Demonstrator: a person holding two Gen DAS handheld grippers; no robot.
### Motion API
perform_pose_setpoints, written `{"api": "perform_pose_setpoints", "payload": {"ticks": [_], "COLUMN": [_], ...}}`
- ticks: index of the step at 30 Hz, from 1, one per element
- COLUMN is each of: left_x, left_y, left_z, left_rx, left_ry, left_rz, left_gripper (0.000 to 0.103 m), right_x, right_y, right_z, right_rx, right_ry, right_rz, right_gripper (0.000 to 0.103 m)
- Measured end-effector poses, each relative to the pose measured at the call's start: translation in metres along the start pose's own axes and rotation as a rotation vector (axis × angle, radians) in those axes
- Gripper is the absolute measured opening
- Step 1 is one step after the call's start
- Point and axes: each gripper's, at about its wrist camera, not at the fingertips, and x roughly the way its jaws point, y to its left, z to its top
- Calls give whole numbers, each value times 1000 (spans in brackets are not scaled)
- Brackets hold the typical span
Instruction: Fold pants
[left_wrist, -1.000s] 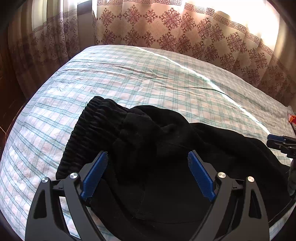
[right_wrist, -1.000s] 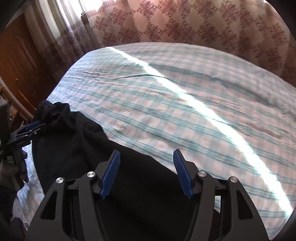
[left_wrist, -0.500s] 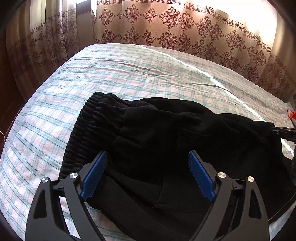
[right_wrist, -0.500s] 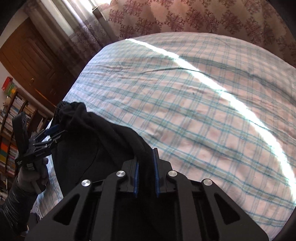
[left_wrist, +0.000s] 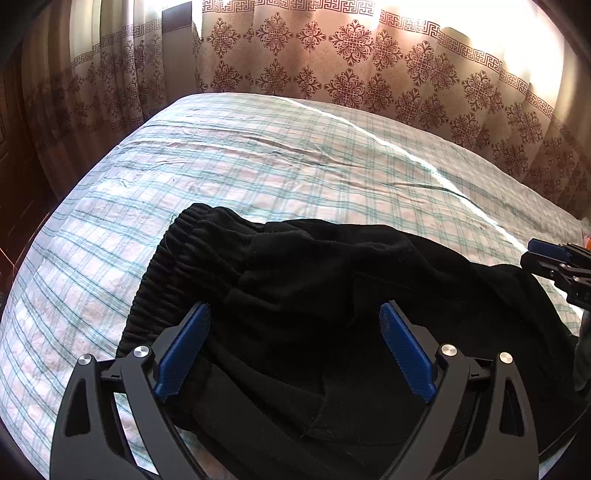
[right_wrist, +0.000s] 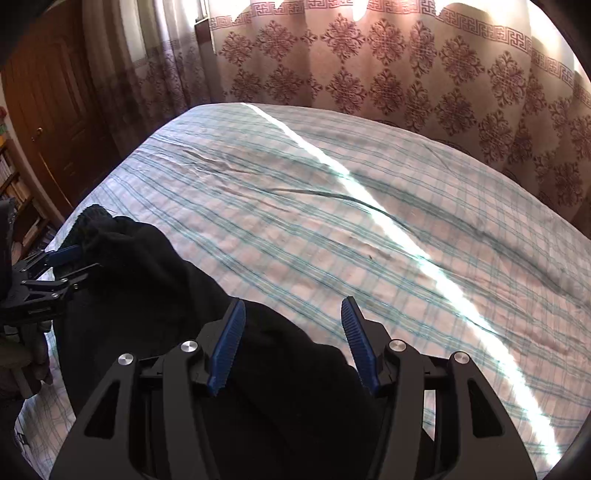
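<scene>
Black pants (left_wrist: 314, 295) lie rumpled on the near edge of the bed, with the ribbed elastic waistband (left_wrist: 162, 273) at the left. My left gripper (left_wrist: 295, 314) is open and hovers just above the waist end, holding nothing. My right gripper (right_wrist: 291, 310) is open over the leg part of the pants (right_wrist: 166, 295), holding nothing. It also shows at the right edge of the left wrist view (left_wrist: 554, 258). The left gripper shows at the left edge of the right wrist view (right_wrist: 59, 266).
The bed carries a white and teal checked sheet (left_wrist: 258, 166) with a bright sun stripe (right_wrist: 406, 240) across it. Patterned curtains (left_wrist: 351, 55) hang behind the bed. A wooden door (right_wrist: 48, 110) and bookshelves (right_wrist: 14, 192) stand at the left.
My right gripper shut on the pants fabric and lifted it half a second ago, and now it is open again. The fabric has spread flatter across the bed. My left gripper stayed open.
</scene>
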Motion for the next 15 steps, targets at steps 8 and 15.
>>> {"api": "perform_pose_setpoints", "payload": {"ticks": [8,15], "left_x": [8,17], "left_y": [-9,-17], "left_z": [-7,-12], "left_rx": [55,146], "left_ry": [-8,-11], "left_rz": [47,76], "left_gripper": [97,100], "right_x": [65,72], "right_y": [7,10], "right_z": [-8,-4], "right_rx": [49,49], "right_ry": [135,145], "right_rz": [-34,-76], "right_gripper": [54,56]}}
